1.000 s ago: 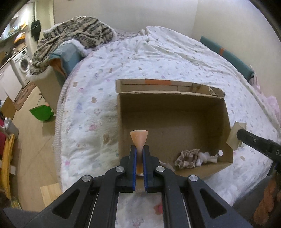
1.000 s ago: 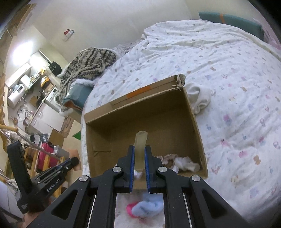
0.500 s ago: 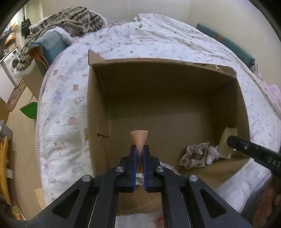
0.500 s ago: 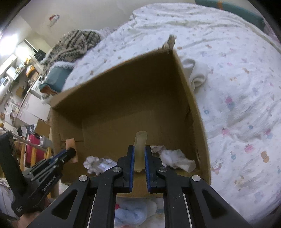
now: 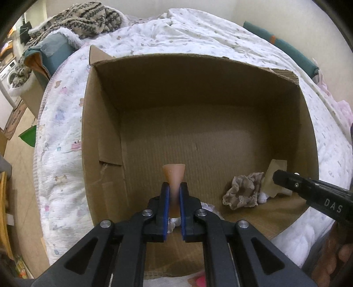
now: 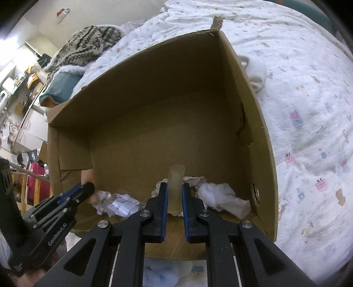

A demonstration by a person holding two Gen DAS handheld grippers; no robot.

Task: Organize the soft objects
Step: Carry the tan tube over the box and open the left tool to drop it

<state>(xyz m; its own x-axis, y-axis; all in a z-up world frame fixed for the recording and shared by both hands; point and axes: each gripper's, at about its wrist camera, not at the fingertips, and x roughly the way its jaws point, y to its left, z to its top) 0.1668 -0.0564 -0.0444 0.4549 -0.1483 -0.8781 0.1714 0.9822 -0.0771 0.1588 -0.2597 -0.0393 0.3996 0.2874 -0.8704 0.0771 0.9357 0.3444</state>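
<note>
An open cardboard box (image 5: 103, 123) (image 6: 262, 141) lies on the bed. Inside, near its front wall, lie a beige lacy cloth (image 5: 241, 193), a white sock (image 6: 222, 196) and a white patterned cloth (image 6: 114, 204). My left gripper (image 5: 173, 176) is shut with nothing between its fingers, reaching over the box's near left part; it also shows in the right wrist view (image 6: 88, 189). My right gripper (image 6: 176, 174) is shut and empty above the cloths; it also shows in the left wrist view (image 5: 275, 174).
The box sits on a white printed quilt (image 5: 57, 176). A white garment (image 6: 256, 75) lies on the quilt beside the box's right wall. A light blue sock (image 6: 161, 273) lies in front of the box. A striped knit blanket (image 5: 83, 17) is piled at the far left.
Both grippers have moved forward and down over the box, which now fills the views. Both stayed shut.
</note>
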